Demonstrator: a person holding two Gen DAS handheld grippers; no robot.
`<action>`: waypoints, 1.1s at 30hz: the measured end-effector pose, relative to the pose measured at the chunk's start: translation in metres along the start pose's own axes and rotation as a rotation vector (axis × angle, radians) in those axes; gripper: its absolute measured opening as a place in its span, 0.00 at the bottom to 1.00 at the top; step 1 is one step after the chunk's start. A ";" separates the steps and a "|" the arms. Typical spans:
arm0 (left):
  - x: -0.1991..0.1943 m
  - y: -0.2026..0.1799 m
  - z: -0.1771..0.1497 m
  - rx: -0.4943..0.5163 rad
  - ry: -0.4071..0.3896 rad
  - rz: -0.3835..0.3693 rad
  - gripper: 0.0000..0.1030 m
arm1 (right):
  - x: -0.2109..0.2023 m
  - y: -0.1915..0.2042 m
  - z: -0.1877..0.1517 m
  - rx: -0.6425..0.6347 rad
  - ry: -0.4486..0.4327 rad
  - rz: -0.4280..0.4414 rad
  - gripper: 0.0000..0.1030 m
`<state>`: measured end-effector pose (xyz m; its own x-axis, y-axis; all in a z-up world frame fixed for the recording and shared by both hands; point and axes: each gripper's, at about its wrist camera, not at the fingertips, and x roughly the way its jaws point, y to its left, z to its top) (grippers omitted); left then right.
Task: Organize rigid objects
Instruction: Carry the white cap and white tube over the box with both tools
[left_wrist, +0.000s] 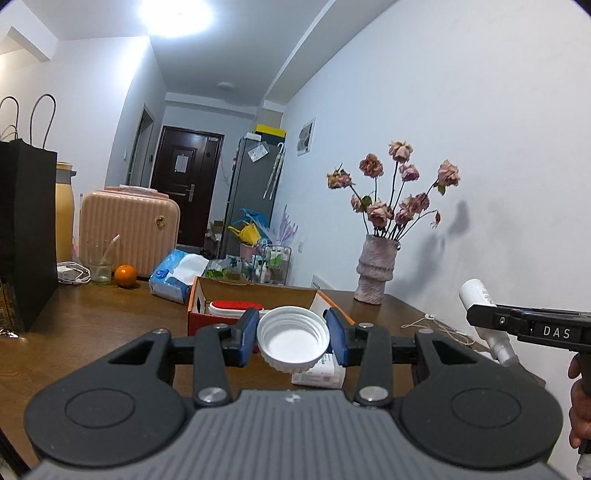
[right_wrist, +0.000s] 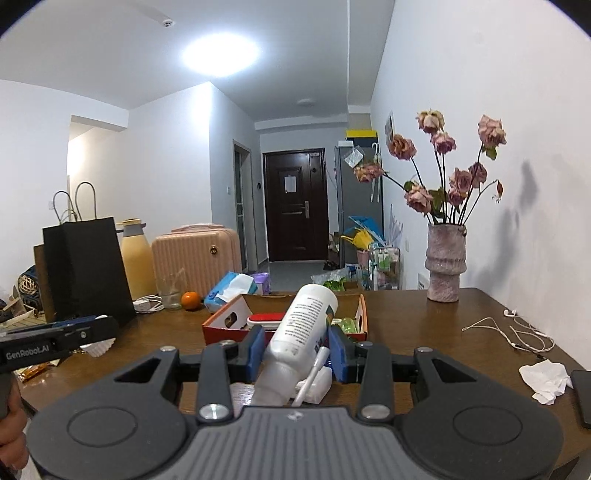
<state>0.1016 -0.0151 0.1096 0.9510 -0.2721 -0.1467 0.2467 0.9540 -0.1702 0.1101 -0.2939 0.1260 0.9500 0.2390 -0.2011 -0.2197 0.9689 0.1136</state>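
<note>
My left gripper (left_wrist: 293, 332) is shut on a white ribbed screw lid (left_wrist: 291, 345), whose open side faces the camera. It hangs above the brown table, just in front of an orange cardboard box (left_wrist: 207, 295). In that box lies a white container with a red top (left_wrist: 236, 306). My right gripper (right_wrist: 297, 339) is shut on a white bottle (right_wrist: 303, 325) with printed text, base tilted forward and a thin nozzle near the camera. The same box (right_wrist: 225, 317) stands right behind it. Each gripper shows in the other's view: the right gripper (left_wrist: 480, 314) with its bottle (left_wrist: 476, 291), the left gripper (right_wrist: 107, 328) with the lid (right_wrist: 96, 348).
A pink vase of dried roses (left_wrist: 375, 273) stands by the wall. A black paper bag (right_wrist: 88, 266), pink case (right_wrist: 195, 258), glass (left_wrist: 100, 264), orange (left_wrist: 125, 275) and wipes pack (left_wrist: 177, 275) line the table's far left. Earphones (right_wrist: 517, 334), a crumpled tissue (right_wrist: 545, 380) and a dark phone (right_wrist: 583, 395) lie right.
</note>
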 end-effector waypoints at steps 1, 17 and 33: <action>-0.002 0.000 0.001 -0.001 -0.006 -0.001 0.40 | -0.002 0.002 0.000 -0.003 -0.004 0.002 0.35; 0.058 0.020 0.011 0.014 0.015 0.009 0.40 | 0.049 -0.006 0.006 -0.003 0.011 0.010 0.35; 0.268 0.084 0.061 0.002 0.264 -0.095 0.40 | 0.272 -0.033 0.063 0.050 0.242 0.249 0.35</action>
<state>0.3888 0.0001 0.1148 0.8425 -0.3831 -0.3787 0.3329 0.9230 -0.1932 0.3893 -0.2646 0.1290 0.7871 0.4819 -0.3850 -0.4217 0.8760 0.2342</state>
